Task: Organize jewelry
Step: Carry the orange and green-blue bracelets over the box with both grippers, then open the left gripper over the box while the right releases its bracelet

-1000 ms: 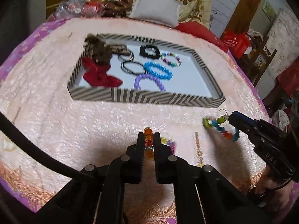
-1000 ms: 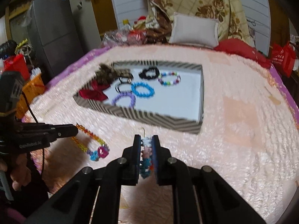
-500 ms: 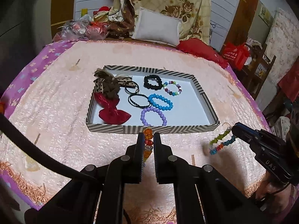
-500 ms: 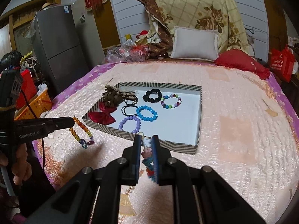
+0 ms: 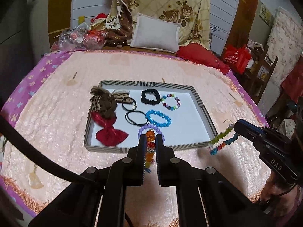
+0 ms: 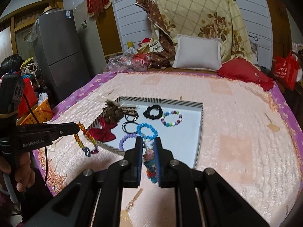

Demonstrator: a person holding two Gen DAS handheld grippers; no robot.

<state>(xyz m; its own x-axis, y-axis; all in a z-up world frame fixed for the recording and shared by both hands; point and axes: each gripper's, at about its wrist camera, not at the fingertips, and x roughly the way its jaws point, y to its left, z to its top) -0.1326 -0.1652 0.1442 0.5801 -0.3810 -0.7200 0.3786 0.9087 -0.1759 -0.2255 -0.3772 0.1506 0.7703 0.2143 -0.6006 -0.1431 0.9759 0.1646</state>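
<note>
Hanging from the left gripper point(image 5: 151, 136), low in the middle of the left wrist view, is an orange bead bracelet point(image 5: 149, 147), pinched between the two black fingers so that its amber and clear beads dangle in the narrow gap. In the right wrist view the same gripper point(image 6: 75, 127) reaches in from the left edge, held by a hand point(image 6: 22, 172), with the orange and multicoloured strand point(image 6: 85, 140) drooping from its tip over the pink bedspread point(image 6: 236, 132).

The right gripper point(image 6: 148, 141), at the lower centre of its own view, is pressed together on a chip-bead bracelet point(image 6: 150, 166) of pink, teal and orange pieces that hangs between its fingers. In the left wrist view this gripper point(image 5: 235, 127) comes in from the right edge, and the bracelet point(image 5: 222, 140) trails off its tip in green, blue and orange loops, just right of the tray's near right corner.

The striped tray point(image 5: 205, 113) lies flat on the bedspread in the middle of both views. Inside it, toward the left, are a leopard-print bow point(image 5: 106, 102) and a red bow point(image 5: 109, 132); beside them lie thin black hair ties point(image 5: 135, 117), a black scrunchie point(image 5: 150, 96), a multicoloured bead bracelet point(image 5: 170, 102), a blue bead bracelet point(image 5: 158, 118) and a purple bead bracelet point(image 5: 144, 129), the last partly hidden behind the left gripper's fingers. The right part of the tray floor is bare white.

A white pillow point(image 5: 157, 32) and a red cushion point(image 5: 202, 56) sit at the far end of the bed, in the upper part of the frame
</note>
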